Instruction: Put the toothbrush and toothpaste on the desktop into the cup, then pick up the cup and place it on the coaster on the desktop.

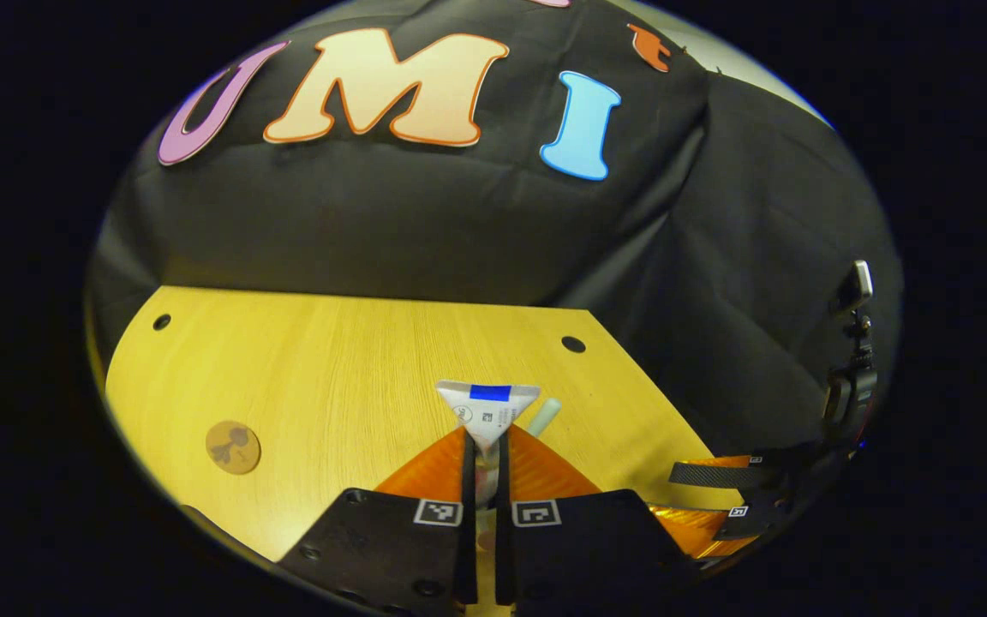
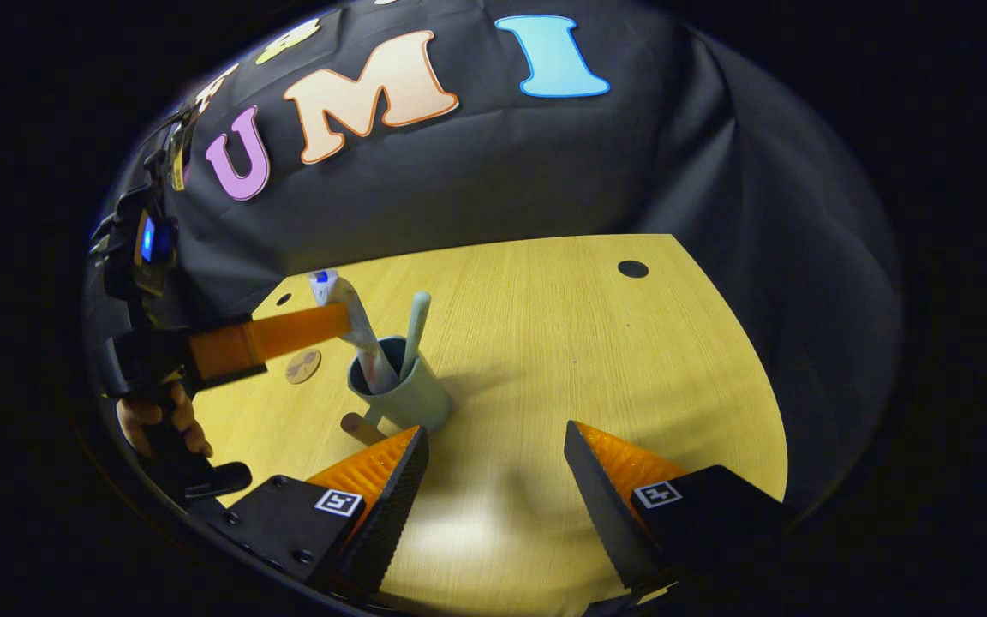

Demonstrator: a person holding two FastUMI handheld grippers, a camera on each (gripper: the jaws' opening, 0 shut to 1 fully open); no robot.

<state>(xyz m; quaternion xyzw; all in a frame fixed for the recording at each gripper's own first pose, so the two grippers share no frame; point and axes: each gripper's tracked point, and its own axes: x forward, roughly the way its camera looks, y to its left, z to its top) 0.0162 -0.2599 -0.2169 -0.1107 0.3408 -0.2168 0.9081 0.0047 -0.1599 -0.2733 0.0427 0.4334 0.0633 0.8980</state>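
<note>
The toothpaste tube [image 2: 356, 330], clenched by the left gripper [image 1: 483, 467], is stood in the handled cup [image 2: 399, 396] on the desktop [image 2: 596, 343]; the toothbrush [image 2: 415, 330] is already inside. The right gripper [image 2: 496, 480] is spread, empty, just beside the cup. Left, by judgement: release, then transfer to the coaster [image 2: 302, 366].
</note>
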